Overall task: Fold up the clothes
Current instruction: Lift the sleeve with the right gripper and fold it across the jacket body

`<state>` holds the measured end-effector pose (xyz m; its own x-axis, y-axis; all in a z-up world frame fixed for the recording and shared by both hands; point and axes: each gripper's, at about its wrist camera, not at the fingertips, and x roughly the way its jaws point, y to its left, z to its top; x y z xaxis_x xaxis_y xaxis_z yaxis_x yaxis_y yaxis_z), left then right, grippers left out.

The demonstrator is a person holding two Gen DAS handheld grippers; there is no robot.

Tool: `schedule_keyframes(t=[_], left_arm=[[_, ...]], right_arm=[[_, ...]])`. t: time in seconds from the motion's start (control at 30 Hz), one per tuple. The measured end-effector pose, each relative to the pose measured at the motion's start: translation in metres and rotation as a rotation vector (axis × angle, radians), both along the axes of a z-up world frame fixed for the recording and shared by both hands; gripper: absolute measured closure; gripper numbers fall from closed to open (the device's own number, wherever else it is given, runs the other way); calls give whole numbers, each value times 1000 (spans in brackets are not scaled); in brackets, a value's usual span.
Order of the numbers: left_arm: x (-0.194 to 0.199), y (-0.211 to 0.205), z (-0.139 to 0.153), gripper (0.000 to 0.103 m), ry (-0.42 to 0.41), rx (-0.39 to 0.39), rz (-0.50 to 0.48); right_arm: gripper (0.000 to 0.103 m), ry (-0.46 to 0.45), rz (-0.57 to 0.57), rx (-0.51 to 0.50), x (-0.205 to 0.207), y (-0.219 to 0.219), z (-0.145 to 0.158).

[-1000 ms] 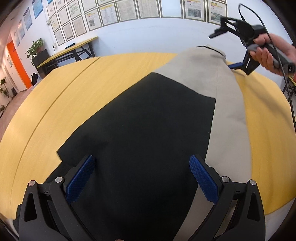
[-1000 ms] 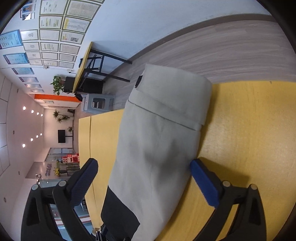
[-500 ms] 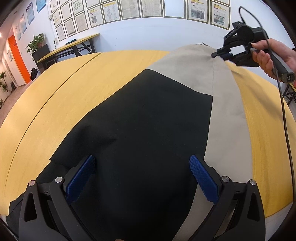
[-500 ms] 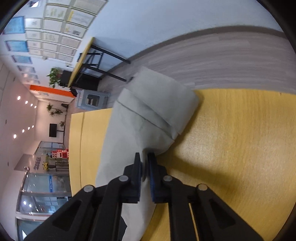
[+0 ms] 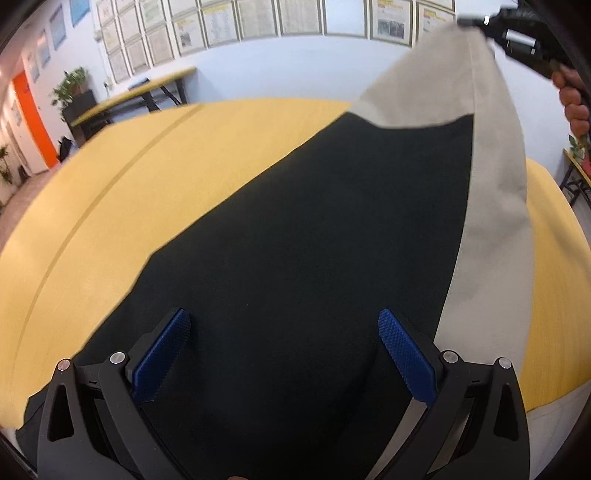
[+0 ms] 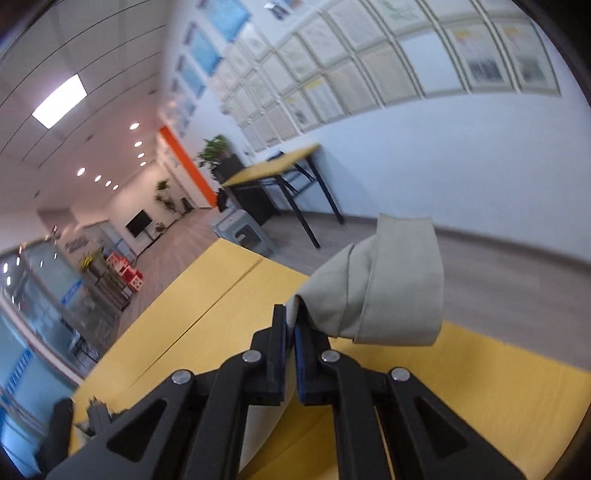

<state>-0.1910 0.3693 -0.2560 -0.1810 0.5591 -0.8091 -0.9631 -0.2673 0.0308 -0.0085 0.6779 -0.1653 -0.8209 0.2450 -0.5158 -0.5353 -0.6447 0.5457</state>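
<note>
A black garment (image 5: pixel 295 258) lies on the yellow table (image 5: pixel 110 192), on top of a beige garment (image 5: pixel 491 192) that shows along its right side. My left gripper (image 5: pixel 284 354) hovers open just above the near end of the black cloth, nothing between its blue pads. In the right wrist view my right gripper (image 6: pixel 290 321) is shut on the beige garment (image 6: pixel 391 288), whose far end it holds lifted off the table (image 6: pixel 207 306). That gripper (image 5: pixel 517 33) and a hand (image 5: pixel 574 107) show top right in the left wrist view.
A second yellow table (image 6: pixel 273 166) on black legs stands by the wall with framed papers (image 5: pixel 258 18). A grey stool (image 6: pixel 240 232) sits on the wooden floor beyond the table's far edge. An orange pillar (image 5: pixel 33 110) and potted plants (image 6: pixel 214 147) are at the left.
My right gripper, which shut on the beige garment's far end half a second ago, has lifted it up off the table. My left gripper stays open over the black cloth.
</note>
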Motion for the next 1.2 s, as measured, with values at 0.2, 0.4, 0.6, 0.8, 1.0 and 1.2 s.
schedule_keyframes(t=[0.2, 0.4, 0.6, 0.8, 1.0, 1.2], left_arm=[[-2, -5, 2, 0, -33, 2, 29], [21, -49, 20, 0, -7, 41, 66], [61, -154, 62, 0, 40, 115, 193], [98, -297, 116, 0, 67, 185, 422], [133, -445, 197, 0, 143, 302, 710], [196, -589, 273, 0, 257, 402, 995]], right_arm=[[99, 22, 62, 185, 0, -29, 40], [99, 113, 228, 323, -24, -88, 92], [99, 258, 390, 362, -47, -161, 140], [99, 355, 592, 405, -80, -265, 173], [99, 291, 806, 460, -133, -403, 157], [99, 155, 970, 562, -164, -530, 90]])
